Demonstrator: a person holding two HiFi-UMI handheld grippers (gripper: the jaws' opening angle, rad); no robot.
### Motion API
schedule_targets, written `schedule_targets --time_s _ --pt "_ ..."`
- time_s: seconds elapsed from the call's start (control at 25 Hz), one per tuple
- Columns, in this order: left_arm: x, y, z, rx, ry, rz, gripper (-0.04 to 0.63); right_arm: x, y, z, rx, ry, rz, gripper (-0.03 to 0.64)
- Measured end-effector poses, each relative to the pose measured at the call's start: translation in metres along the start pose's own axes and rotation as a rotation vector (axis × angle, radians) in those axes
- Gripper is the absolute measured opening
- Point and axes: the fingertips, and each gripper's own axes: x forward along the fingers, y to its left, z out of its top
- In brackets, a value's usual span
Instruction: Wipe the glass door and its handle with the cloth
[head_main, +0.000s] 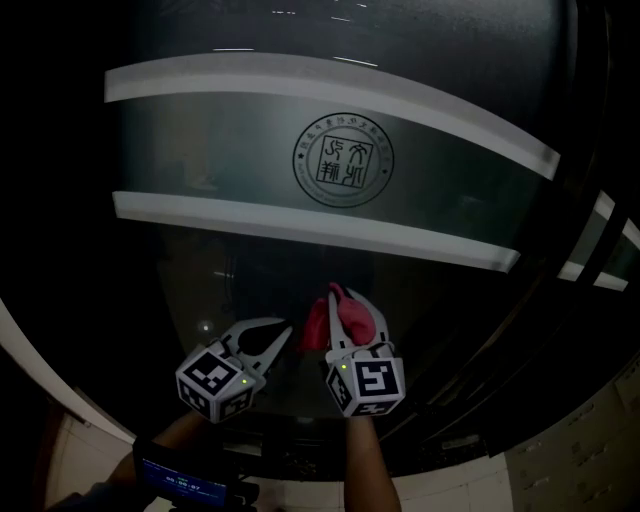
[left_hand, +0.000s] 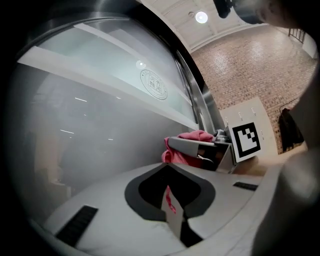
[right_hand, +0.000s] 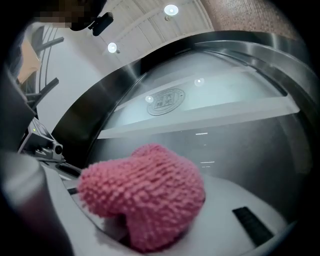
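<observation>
Both grippers are raised in front of the dark, smooth glass door (head_main: 200, 280). They sit side by side, with their marker cubes toward us.

Right gripper (head_main: 347, 308): the jaws are clamped on the pink, nubbly knitted cloth (right_hand: 145, 195). The cloth bulges past the tips as a rounded wad and hides most of the gap between the jaws in the right gripper view. In the head view the wad sits at the tips and spills to that gripper's left side, close against the pane (we cannot tell whether it actually touches the glass).

Left gripper (head_main: 286, 331): the jaws are together, tips meeting in a point, with nothing held between them. It sits just left of the right gripper, its tips angled toward the cloth and near it but apart from it. In the left gripper view, the right gripper's black-and-white marker cube (left_hand: 246, 141) lies just beyond and to the right of the left tips, and the cloth pokes out over the right gripper's jaw.

Beyond both sets of tips, higher up the door, two white frosted bands (head_main: 300, 225) run across the pane. Paler glass lies between them, carrying a round seal-like emblem (head_main: 343, 160) nearly straight ahead of the right gripper.

To the right of the right gripper, the left gripper view shows a grey metal upright (left_hand: 195, 92) edging the pane, with a brick wall (left_hand: 250, 65) past it.
</observation>
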Motion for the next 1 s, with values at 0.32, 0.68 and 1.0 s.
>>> schedule_targets --time_s 0.32,0.68,1.0 --pt "0.030 -0.029 -0.012 -0.005 0.021 -0.019 0.006 -0.065 -0.138 0.004 -0.035 0.029 -0.216 0.052" --pt "0.034 -0.039 -0.012 -0.009 0.027 -0.022 0.006 -0.088 -0.178 -0.001 -0.060 0.073 -0.309 0.051" --pt "-0.014 -0.001 -0.014 -0.026 0.025 0.081 0.006 -0.052 -0.050 0.012 -0.008 -0.061 -0.134 0.051"
